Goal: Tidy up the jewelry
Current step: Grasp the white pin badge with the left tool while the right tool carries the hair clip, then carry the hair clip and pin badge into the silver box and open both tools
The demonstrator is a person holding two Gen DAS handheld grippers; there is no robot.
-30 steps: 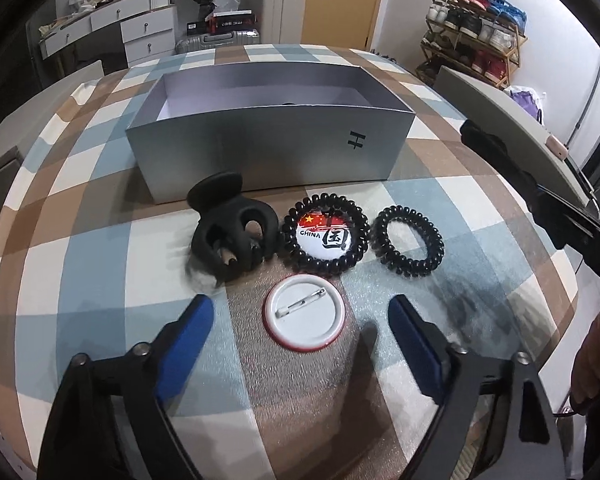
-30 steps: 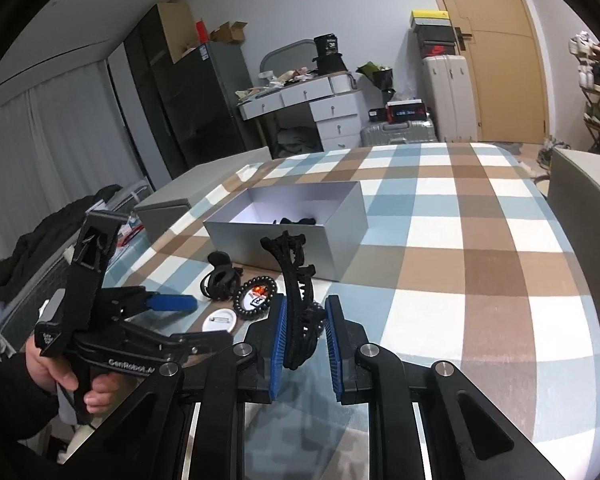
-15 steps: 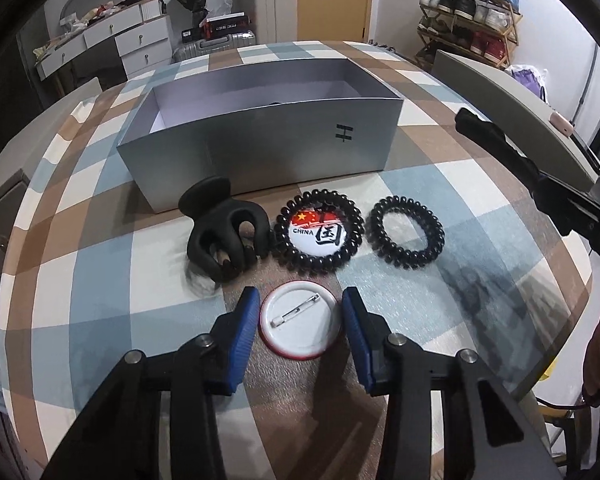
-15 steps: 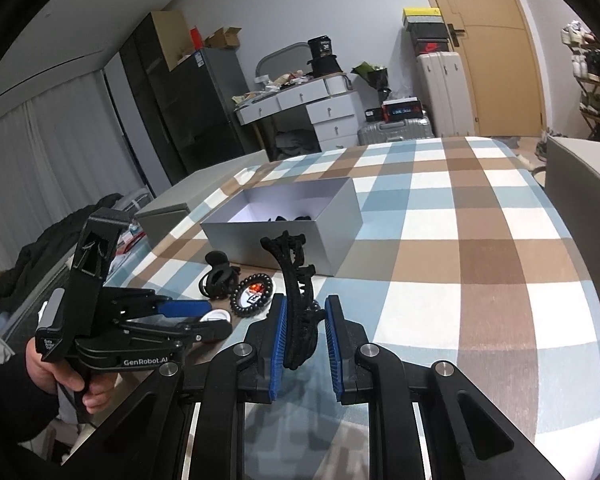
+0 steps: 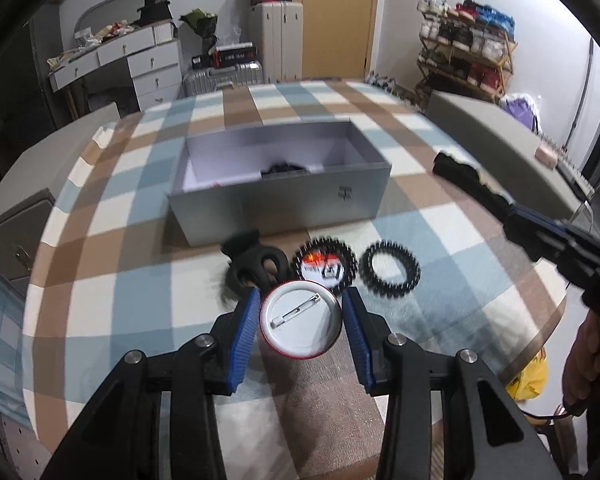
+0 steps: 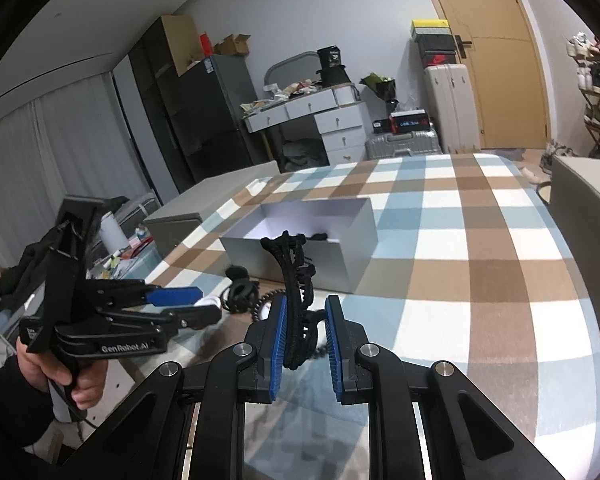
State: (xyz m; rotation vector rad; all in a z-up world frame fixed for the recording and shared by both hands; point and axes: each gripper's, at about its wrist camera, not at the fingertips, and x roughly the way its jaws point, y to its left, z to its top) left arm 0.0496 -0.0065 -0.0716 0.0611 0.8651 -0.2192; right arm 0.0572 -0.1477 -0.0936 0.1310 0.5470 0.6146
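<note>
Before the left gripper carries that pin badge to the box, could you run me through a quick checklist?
1. Left gripper shut on the pin badge: ok, a pad on each side of its rim.
2. Badge off the table: cannot tell.
3. Grey box open on top: ok.
4. Room in the box: ok, one dark item at the front wall.
5. Right gripper out of the path: ok, off to the right, holding a black hair clip.

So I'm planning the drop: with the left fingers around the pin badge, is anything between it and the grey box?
Yes. The claw clip and a coil hair tie ringing a flag badge lie between the pin badge and the box, whose near wall faces it. Carried above them and over the wall, nothing visible blocks it.
</note>
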